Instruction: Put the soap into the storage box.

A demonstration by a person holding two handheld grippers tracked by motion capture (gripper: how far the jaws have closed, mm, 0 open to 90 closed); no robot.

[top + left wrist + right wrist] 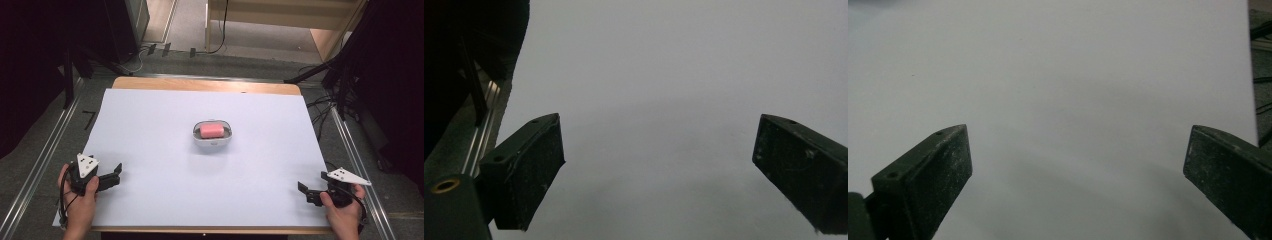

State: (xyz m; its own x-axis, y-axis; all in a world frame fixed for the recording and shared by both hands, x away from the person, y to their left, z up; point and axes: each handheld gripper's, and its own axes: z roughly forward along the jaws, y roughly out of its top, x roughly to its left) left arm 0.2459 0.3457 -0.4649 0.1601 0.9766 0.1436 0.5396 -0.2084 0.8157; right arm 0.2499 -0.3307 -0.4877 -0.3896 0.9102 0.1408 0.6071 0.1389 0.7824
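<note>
Both grippers' fingers [524, 170] gape, pink soap [212, 130] well apart.

One soap [211, 130], one dish [226, 136], two grippers [111, 178]

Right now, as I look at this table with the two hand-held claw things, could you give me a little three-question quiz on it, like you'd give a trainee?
1. True or false: the pink soap bar lies inside the white dish.
2. Where are the left gripper and right gripper relative to the dish?
A. Both clamped on it
B. Both near the table's front corners, far from it
C. One holds the bar
3. Fill in: in both gripper views the jaws stand wide ____ over the white sheet.

Key
1. True.
2. B.
3. Apart, with nothing between them.
</note>
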